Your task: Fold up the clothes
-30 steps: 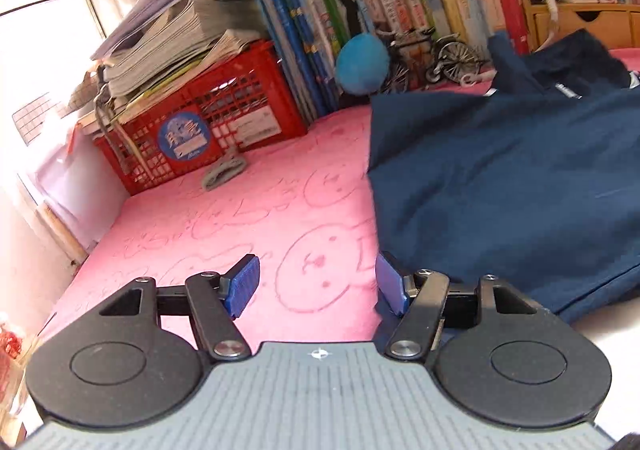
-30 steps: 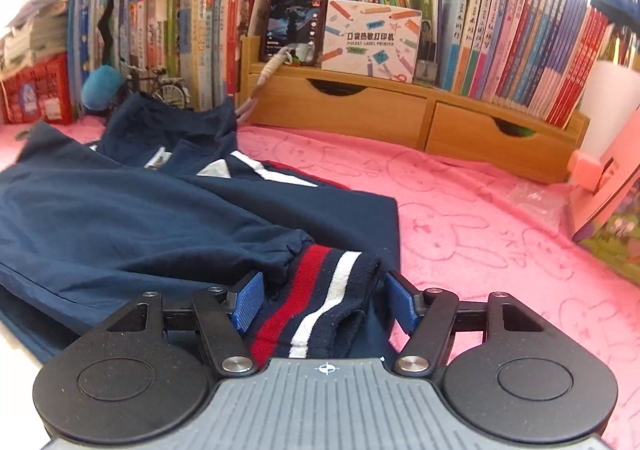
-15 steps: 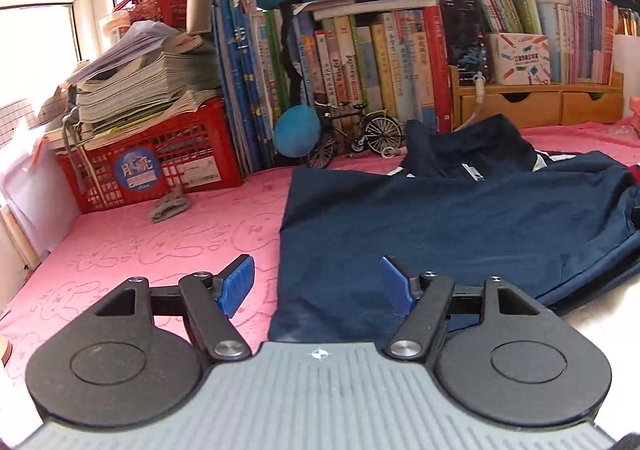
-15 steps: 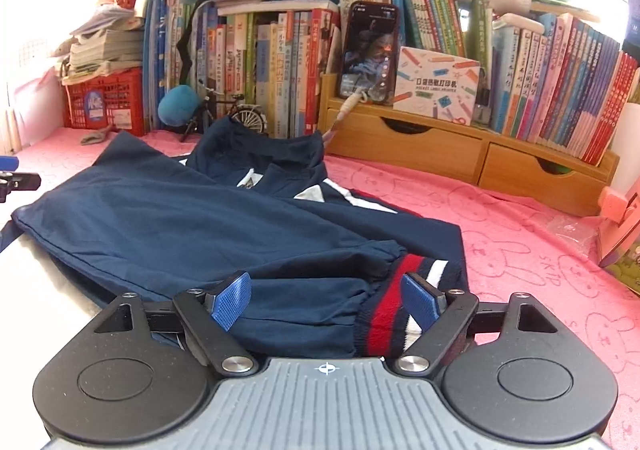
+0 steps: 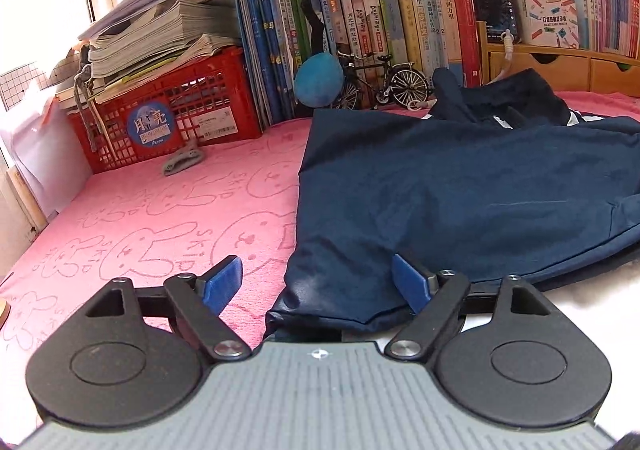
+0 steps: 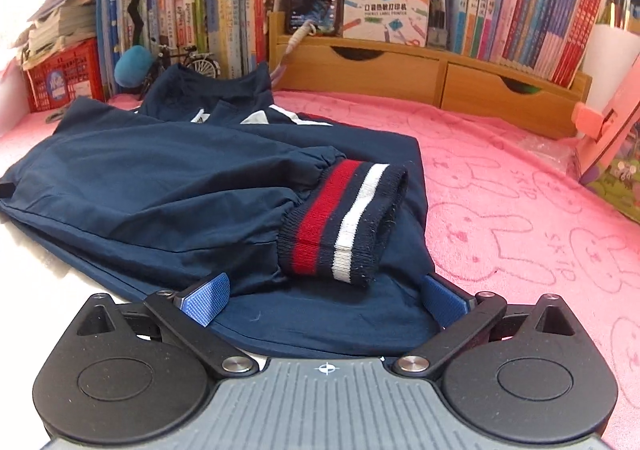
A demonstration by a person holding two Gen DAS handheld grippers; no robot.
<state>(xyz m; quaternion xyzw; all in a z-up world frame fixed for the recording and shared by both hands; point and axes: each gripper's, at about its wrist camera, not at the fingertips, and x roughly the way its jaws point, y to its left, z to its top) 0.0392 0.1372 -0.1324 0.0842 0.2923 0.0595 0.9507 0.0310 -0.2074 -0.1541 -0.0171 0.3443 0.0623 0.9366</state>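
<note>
**Both claws released over the navy jacket**

My left claw [image 5: 318,280] has just been spreading wider, its blue pads clear of the cloth, with the jacket's near left corner lying between them. My right claw [image 6: 326,300] has also just been spreading, now gaping, straddling the near hem without pressing it. The jacket [image 6: 168,186] is dark navy and smooth, lying flat on the pink bunny-print cloth [image 6: 500,210] that covers the desk. One sleeve is folded across its front, its ribbed cuff [image 6: 344,222] banded red, navy and white. The collar sits at the far end, near the books [image 5: 384,22].
</note>
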